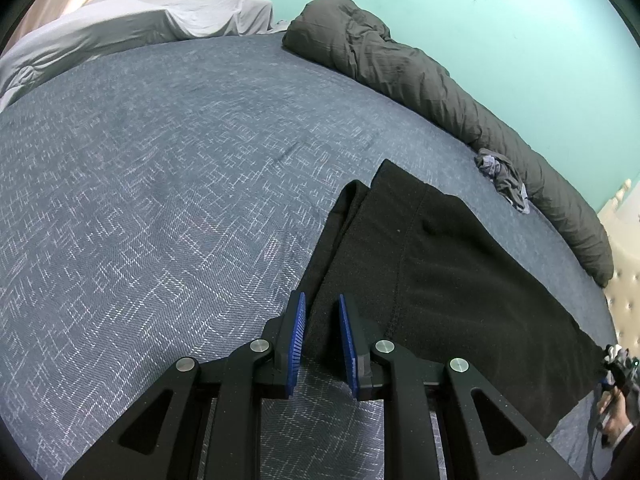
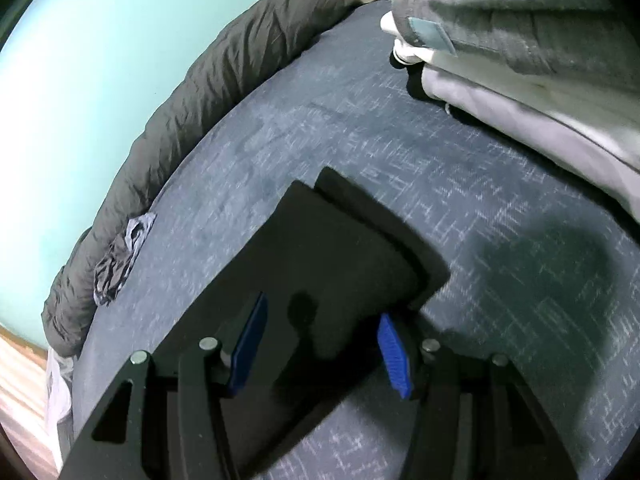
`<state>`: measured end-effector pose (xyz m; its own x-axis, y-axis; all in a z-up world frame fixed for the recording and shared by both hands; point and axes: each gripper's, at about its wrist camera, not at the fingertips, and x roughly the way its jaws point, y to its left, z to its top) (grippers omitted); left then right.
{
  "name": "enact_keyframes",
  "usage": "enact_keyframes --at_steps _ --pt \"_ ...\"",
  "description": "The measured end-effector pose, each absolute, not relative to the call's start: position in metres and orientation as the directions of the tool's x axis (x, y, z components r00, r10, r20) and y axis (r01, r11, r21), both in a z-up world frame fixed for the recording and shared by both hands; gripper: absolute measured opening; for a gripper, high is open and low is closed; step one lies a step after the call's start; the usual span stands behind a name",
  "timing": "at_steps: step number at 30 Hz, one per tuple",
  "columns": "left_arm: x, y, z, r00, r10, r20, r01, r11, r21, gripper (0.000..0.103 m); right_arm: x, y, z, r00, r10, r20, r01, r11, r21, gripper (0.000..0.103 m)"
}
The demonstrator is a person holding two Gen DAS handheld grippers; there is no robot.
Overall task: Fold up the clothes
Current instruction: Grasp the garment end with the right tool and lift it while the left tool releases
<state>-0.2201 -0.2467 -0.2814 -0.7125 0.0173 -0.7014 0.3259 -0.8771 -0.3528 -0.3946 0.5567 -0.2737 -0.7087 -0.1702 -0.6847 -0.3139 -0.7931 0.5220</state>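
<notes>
Between the left gripper's narrowly parted pads lay only the black garment's edge, unpinched; the right gripper hovered half-open over its far end. Toward one o'clock sat a crumpled rag. A shallow bite would probably slip, dragging the fold crooked across the bedspread.

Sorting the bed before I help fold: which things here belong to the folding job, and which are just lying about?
Job: black garment, left gripper, right gripper.
Lying about: dark grey duvet, small crumpled grey cloth, stack of folded laundry.
</notes>
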Motion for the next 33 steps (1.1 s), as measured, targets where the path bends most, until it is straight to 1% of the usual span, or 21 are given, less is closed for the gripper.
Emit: enact_keyframes --at_steps 2,3,4,5,11,13,17,20,21,23,24,25,27,33 --pt "-0.22 -0.246 -0.282 -0.711 0.015 -0.703 0.326 -0.878 -0.349 0.019 -0.402 0.554 -0.268 -0.711 -0.153 -0.686 -0.294 -0.822 0.488 0.04" --pt "-0.22 -0.246 -0.282 -0.71 0.013 -0.704 0.327 -0.879 -0.346 0.019 -0.405 0.552 -0.265 -0.715 -0.147 -0.684 -0.279 -0.837 0.471 0.021" --pt "-0.22 -0.246 -0.283 -0.709 0.012 -0.705 0.327 -0.88 -0.344 0.019 -0.407 0.55 -0.261 -0.716 -0.135 -0.685 -0.268 -0.852 0.449 0.009" --pt "-0.221 -0.246 -0.283 -0.708 0.01 -0.706 0.327 -0.881 -0.341 0.019 -0.409 0.548 -0.257 -0.715 -0.121 -0.688 -0.26 -0.868 0.423 0.005" --pt "-0.222 -0.245 -0.283 -0.707 0.005 -0.707 0.325 -0.886 -0.331 0.02 -0.401 0.564 -0.242 -0.753 -0.013 -0.657 -0.283 -0.896 0.343 0.004" --pt "-0.223 -0.245 -0.283 -0.707 0.008 -0.707 0.322 -0.886 -0.332 0.02 -0.404 0.565 -0.25 -0.727 0.0 -0.687 -0.289 -0.907 0.306 0.004" --pt "-0.222 -0.244 -0.283 -0.707 0.007 -0.707 0.319 -0.889 -0.328 0.02 -0.408 0.564 -0.266 -0.699 -0.024 -0.715 -0.283 -0.909 0.306 0.004" --pt "-0.223 -0.245 -0.284 -0.706 0.006 -0.708 0.325 -0.886 -0.332 0.021 -0.409 0.567 -0.271 -0.687 -0.027 -0.726 -0.283 -0.91 0.302 0.011" --pt "-0.223 -0.245 -0.284 -0.706 0.006 -0.708 0.325 -0.886 -0.331 0.021 -0.408 0.569 -0.271 -0.687 -0.021 -0.726 -0.292 -0.907 0.303 0.017" --pt "-0.222 -0.245 -0.283 -0.707 0.007 -0.707 0.323 -0.886 -0.332 0.021 -0.403 0.572 -0.271 -0.691 0.002 -0.723 -0.324 -0.895 0.307 0.036" --pt "-0.222 -0.245 -0.283 -0.707 0.009 -0.707 0.323 -0.885 -0.334 0.021 -0.4 0.575 -0.271 -0.688 0.017 -0.725 -0.35 -0.884 0.311 0.06" --pt "-0.222 -0.246 -0.284 -0.707 0.01 -0.707 0.323 -0.884 -0.337 0.021 -0.397 0.578 -0.273 -0.682 0.034 -0.73 -0.382 -0.868 0.317 0.063" --pt "-0.222 -0.246 -0.284 -0.708 0.012 -0.706 0.324 -0.883 -0.339 0.021 -0.387 0.583 -0.275 -0.689 0.026 -0.724 -0.408 -0.84 0.358 0.063" --pt "-0.221 -0.245 -0.283 -0.71 0.009 -0.704 0.327 -0.881 -0.341 0.021 -0.378 0.585 -0.281 -0.702 -0.065 -0.709 -0.382 -0.806 0.452 0.065"
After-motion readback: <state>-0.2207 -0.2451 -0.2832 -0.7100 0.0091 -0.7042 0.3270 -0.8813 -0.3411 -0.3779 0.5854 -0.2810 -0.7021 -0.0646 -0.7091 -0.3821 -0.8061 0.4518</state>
